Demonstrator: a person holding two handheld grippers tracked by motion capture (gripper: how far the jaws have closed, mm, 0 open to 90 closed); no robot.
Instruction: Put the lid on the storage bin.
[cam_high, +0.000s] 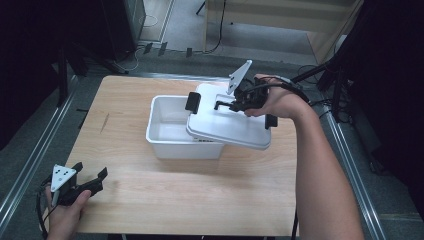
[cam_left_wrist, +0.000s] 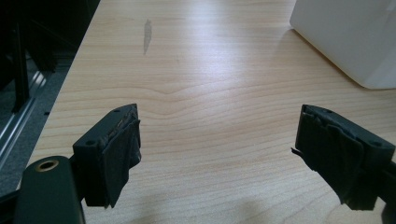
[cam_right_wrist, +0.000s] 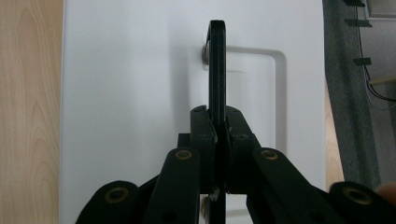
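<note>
A white plastic box (cam_high: 170, 131) stands in the middle of the wooden table. Its white lid (cam_high: 227, 125) hangs tilted over the box's right half, with black clips at both ends. My right gripper (cam_high: 231, 105) is shut on the lid's black handle (cam_right_wrist: 217, 65), which stands upright between the jaws over the lid's recessed top (cam_right_wrist: 140, 93). My left gripper (cam_high: 92, 180) rests near the table's front left corner, open, with bare wood between its pads (cam_left_wrist: 122, 149). A corner of the box (cam_left_wrist: 350, 37) shows at the upper right of the left gripper view.
The table (cam_high: 125, 95) has dark floor and metal rails along both sides. A dark scuff (cam_left_wrist: 147, 35) marks the wood at the left. Cables and stands crowd the far right beyond the table edge.
</note>
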